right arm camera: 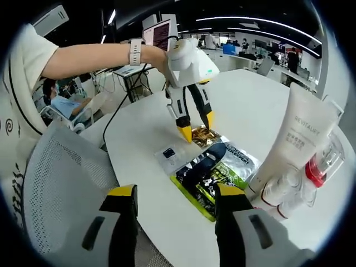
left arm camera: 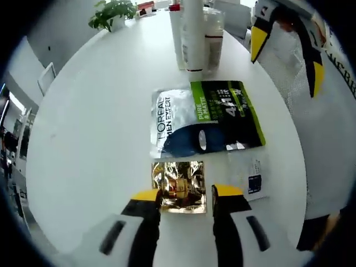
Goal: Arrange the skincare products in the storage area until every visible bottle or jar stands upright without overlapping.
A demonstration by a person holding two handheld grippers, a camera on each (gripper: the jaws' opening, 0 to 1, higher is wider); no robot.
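Note:
A gold foil sachet (left arm camera: pixel 179 186) lies flat on the white table (left arm camera: pixel 94 128), and my left gripper (left arm camera: pixel 187 193) stands open with a yellow tip on each side of it. Beyond it lies a silver, blue and green L'Oreal pouch (left arm camera: pixel 206 117), with a small clear sachet (left arm camera: pixel 253 178) to its right. A white tube (left arm camera: pixel 193 33) and small bottles (left arm camera: pixel 213 36) stand upright at the far edge. My right gripper (right arm camera: pixel 175 192) hangs open and empty over the table edge, short of the pouch (right arm camera: pixel 214 169). Ahead of it are the left gripper (right arm camera: pixel 197 127), the gold sachet (right arm camera: pixel 204 136) and the Revitalift tube (right arm camera: pixel 292 139).
A potted plant (left arm camera: pixel 111 14) stands at the table's far end. A grey mesh chair (right arm camera: pixel 61 183) sits close to the table edge below my right gripper. Small red-capped bottles (right arm camera: pixel 311 169) cluster beside the tube. Desks and a seated person (right arm camera: pixel 55 94) are behind.

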